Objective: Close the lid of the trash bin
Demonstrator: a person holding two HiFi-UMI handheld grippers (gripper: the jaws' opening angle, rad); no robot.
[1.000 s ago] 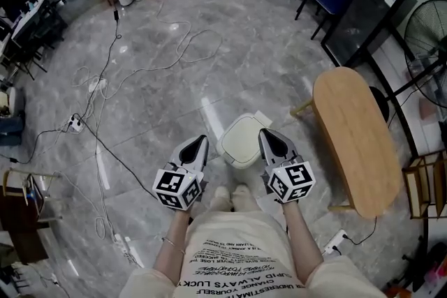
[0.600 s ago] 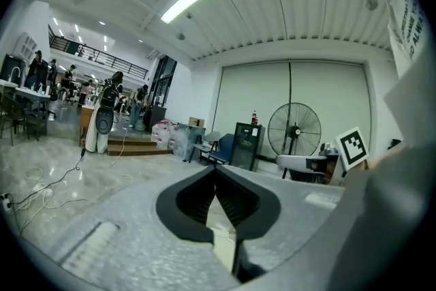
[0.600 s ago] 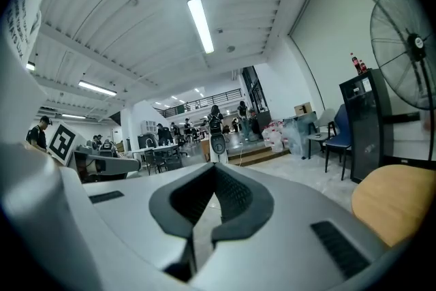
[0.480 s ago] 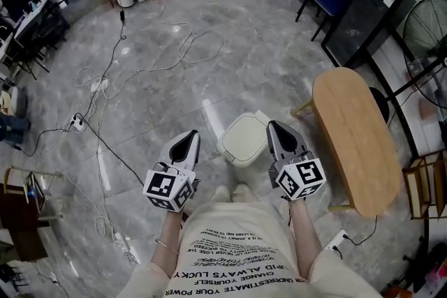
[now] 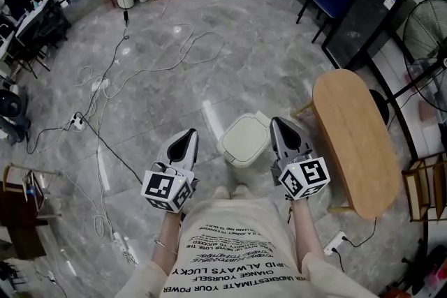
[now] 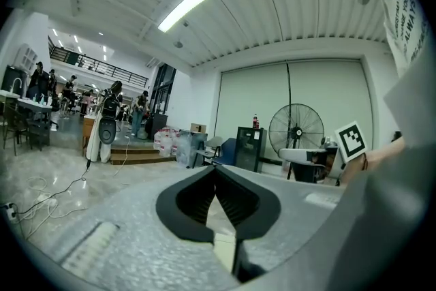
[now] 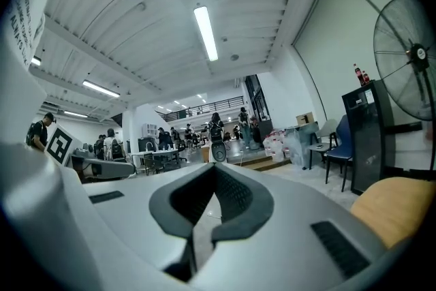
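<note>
Grey marble floor (image 5: 244, 59) gleams, cables (image 5: 103, 73) snaking across; your left claw (image 5: 190, 133) and right claw (image 5: 277, 123), both pinched together and empty, flank the trash bin (image 5: 244, 139), lid down.

Cream trash bin (image 5: 244, 139) (lid closed), floor.

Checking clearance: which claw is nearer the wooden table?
The right claw, seen between trash bin and wooden table; the left claw is across the bin.

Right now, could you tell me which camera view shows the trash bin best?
The head view: the trash bin shows whole from above, closed. Both gripper views look across the room and miss it.
</note>
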